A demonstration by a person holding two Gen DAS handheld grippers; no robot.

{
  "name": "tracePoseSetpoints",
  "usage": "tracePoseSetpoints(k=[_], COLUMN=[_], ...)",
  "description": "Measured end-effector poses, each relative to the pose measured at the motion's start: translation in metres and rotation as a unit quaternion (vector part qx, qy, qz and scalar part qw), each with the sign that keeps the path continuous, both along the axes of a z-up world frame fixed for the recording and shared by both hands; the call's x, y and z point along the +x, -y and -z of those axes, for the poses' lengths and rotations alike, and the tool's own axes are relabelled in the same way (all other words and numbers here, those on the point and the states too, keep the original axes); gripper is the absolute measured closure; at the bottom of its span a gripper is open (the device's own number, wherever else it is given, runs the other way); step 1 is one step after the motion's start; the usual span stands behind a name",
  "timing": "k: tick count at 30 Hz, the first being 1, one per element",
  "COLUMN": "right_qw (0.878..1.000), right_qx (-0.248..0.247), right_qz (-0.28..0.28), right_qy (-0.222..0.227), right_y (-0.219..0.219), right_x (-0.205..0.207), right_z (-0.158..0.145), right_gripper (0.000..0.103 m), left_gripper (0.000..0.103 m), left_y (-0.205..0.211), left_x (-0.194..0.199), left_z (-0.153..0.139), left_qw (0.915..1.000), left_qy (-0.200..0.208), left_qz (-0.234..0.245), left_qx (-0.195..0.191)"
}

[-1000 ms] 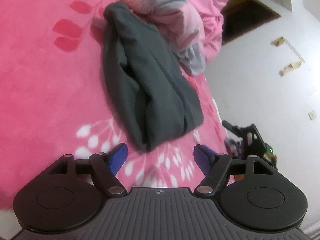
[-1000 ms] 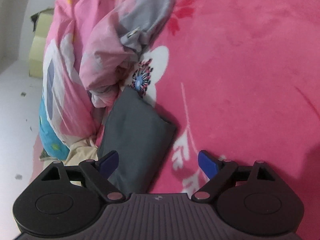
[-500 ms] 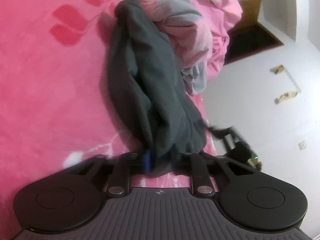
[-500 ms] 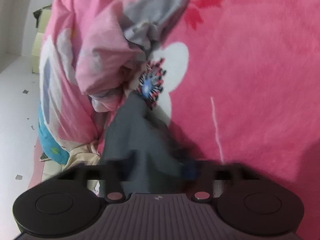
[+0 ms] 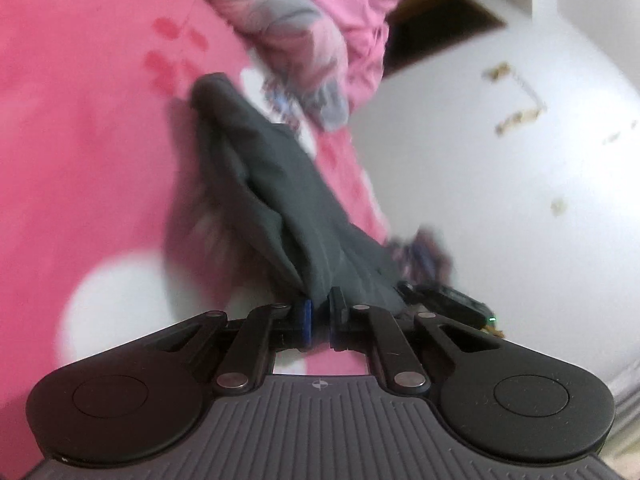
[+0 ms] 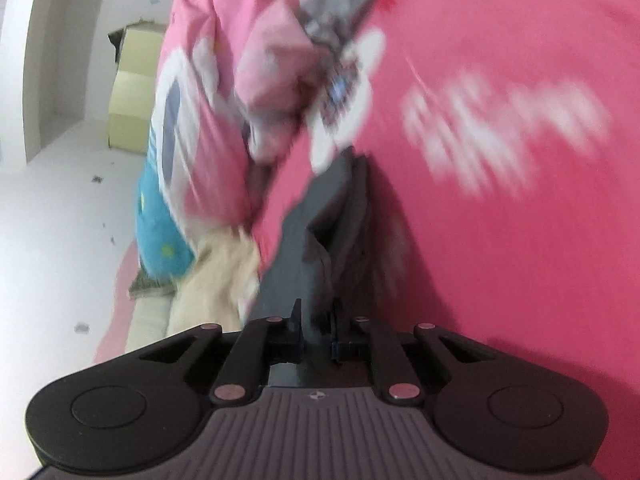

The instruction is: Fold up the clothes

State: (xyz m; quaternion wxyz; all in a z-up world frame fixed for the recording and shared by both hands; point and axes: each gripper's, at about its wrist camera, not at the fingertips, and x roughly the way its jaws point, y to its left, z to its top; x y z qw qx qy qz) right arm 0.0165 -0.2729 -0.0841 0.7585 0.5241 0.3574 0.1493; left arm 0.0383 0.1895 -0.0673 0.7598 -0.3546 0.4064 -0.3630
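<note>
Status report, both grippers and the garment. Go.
Left gripper shut on grey garment. Right gripper shut on it too. Garment stretched over pink blanket; rumpled bedding beside it.

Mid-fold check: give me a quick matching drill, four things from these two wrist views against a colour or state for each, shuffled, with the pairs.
Things:
1. left tongs
2. dark grey cloth garment
3. plush blanket
4. round cushion

States or colours:
A. turquoise
B. deep pink with white flowers
C. shut on fabric
D. pinched at two ends, partly lifted

Pairs: 1-C, 2-D, 3-B, 4-A. The right tongs also grip the garment.
</note>
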Motion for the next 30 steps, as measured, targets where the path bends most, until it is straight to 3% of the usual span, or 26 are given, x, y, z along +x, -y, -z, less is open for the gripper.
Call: tracePoseSetpoints(k=[3,5,7,10,13,16,20,23,24,26,27,30], right_qw=[1.000,0.998,0.995,0.983,0.962,0.934,0.885,0.850,0.847,0.842,0.841,0.846], right_qx=[-0.025,-0.060,-0.098,-0.173,-0.249,-0.311,-0.417,-0.491,-0.495,-0.501,-0.502,-0.489], right_qz=[-0.009,0.000,0.003,0.020,0.023,-0.019,-0.071,-0.089,-0.090,-0.092,-0.094,-0.087], right_qy=[-0.011,0.006,0.018,0.056,0.113,0.172,0.193,0.166,0.173,0.178,0.176,0.195], right_y=[-0.021,-0.026,-0.026,-0.020,-0.025,-0.054,-0.103,-0.119,-0.119,-0.120,-0.120,-0.119], right_x=[-0.049,-0.064,-0.072,-0.090,-0.105,-0.106,-0.096,-0.086,-0.088,-0.089,-0.089,-0.089], right_z=[0.020,0.023,0.008,-0.027,-0.061,-0.076,-0.064,-0.033,-0.026,-0.029,-0.035,-0.058], right_gripper=[0.090,0.089,0.085,0.084,0.084,0.084,0.085,0.085,0.085,0.084,0.083,0.083], left_gripper=[0.097,0.093,0.092,0.082,0.080,0.076,0.076,0.076,0.077,0.077,0.076,0.070], left_y=[-0.017,-0.022,-0.030,-0.041,-0.042,-0.009,0.029,0.057,0.060,0.051,0.048,0.051], left_x=[-0.032,-0.042,-0.048,-0.066,-0.082,-0.080,-0.067,-0.057,-0.055,-0.055,-0.057,-0.063], left_z=[0.016,0.026,0.025,0.007,-0.012,-0.028,-0.015,-0.005,-0.002,0.000,-0.006,-0.027], left_qw=[0.9980,0.9955,0.9966,0.9914,0.9853,0.9800,0.9620,0.9434,0.9411,0.9492,0.9491,0.9379], left_qy=[-0.005,-0.009,-0.005,0.042,0.090,0.138,0.156,0.169,0.167,0.151,0.155,0.200], left_qz=[0.001,-0.006,-0.021,-0.056,-0.074,-0.058,-0.057,-0.055,-0.057,-0.068,-0.070,-0.073], left_qx=[0.063,0.094,0.080,0.110,0.125,0.131,0.217,0.280,0.288,0.267,0.265,0.274])
